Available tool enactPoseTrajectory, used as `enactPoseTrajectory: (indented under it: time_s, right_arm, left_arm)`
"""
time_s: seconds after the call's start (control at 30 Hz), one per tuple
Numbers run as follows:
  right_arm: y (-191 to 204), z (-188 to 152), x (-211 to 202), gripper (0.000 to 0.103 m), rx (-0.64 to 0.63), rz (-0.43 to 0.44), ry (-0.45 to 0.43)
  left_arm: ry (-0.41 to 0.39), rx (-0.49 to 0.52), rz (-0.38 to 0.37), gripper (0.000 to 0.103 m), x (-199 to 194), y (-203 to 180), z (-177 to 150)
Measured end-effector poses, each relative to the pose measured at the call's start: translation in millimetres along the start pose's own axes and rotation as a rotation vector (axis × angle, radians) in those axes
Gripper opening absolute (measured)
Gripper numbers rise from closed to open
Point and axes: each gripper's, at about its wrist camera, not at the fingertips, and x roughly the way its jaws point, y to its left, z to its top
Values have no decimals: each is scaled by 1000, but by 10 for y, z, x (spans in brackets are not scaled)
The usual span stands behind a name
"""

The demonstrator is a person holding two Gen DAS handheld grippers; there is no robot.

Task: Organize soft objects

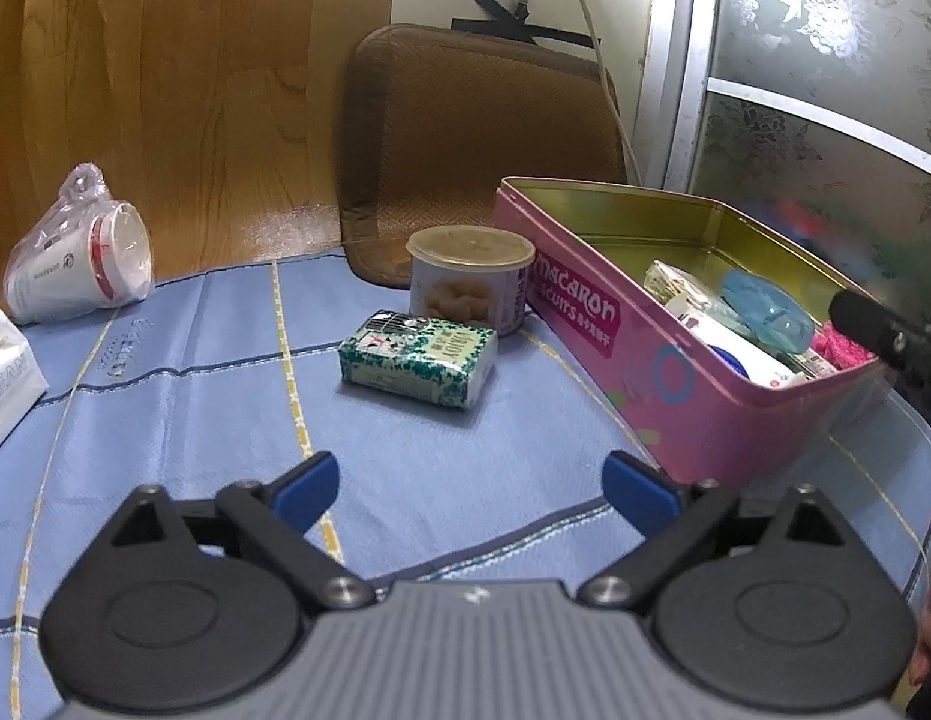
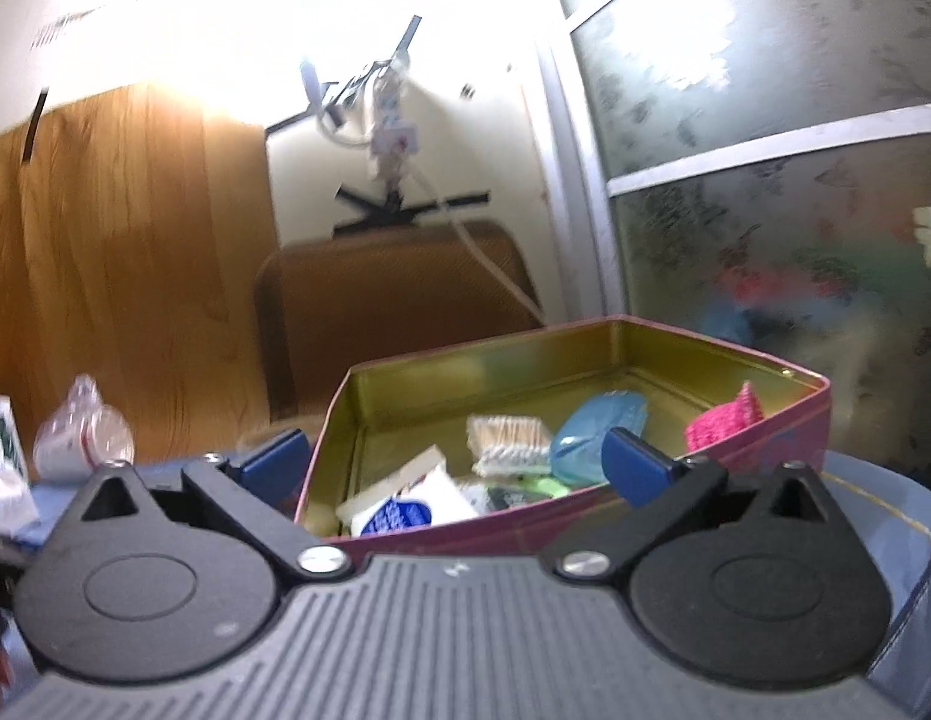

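Both claws gape empty: left claw (image 1: pixel 470 492) low over cloth (image 1: pixel 225 372), right claw (image 2: pixel 456 468) facing tin (image 2: pixel 585 360).

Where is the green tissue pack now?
In the left wrist view, the tissue pack lies on the blue cloth, just before the round can, left of the pink tin.

Tissue pack (image 1: pixel 419 365) left of tin (image 1: pixel 591 324)

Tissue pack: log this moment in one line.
left gripper open | right gripper open | tissue pack on cloth | tin part-filled
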Motion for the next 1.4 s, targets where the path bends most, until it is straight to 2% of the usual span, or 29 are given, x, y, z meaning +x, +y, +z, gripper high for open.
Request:
enactPoseTrajectory:
  time_s: [0.2,0.33,0.57,0.73,0.97,1.4]
  right_arm:
    - [75,-70,12,103,-11,0,14]
    - [144,-137,13,103,-41,-4,23]
    - [153,-160,-19,103,-37,-74,-38]
    - [154,-169,-61,103,-32,-119,-109]
    - [229,-241,-130,103,-66,-176,-229]
    - [228,-250,-145,103,-102,-133,-241]
  left_arm:
    - [-42,29,33,103,32,34,-70]
    - [-74,37,85,103,79,103,-120]
    - [-144,41,110,103,16,121,-158]
    - [-123,65,146,103,50,90,-148]
    - [-139,39,137,103,24,150,-161]
    - [-159,47,147,103,-18,141,-173]
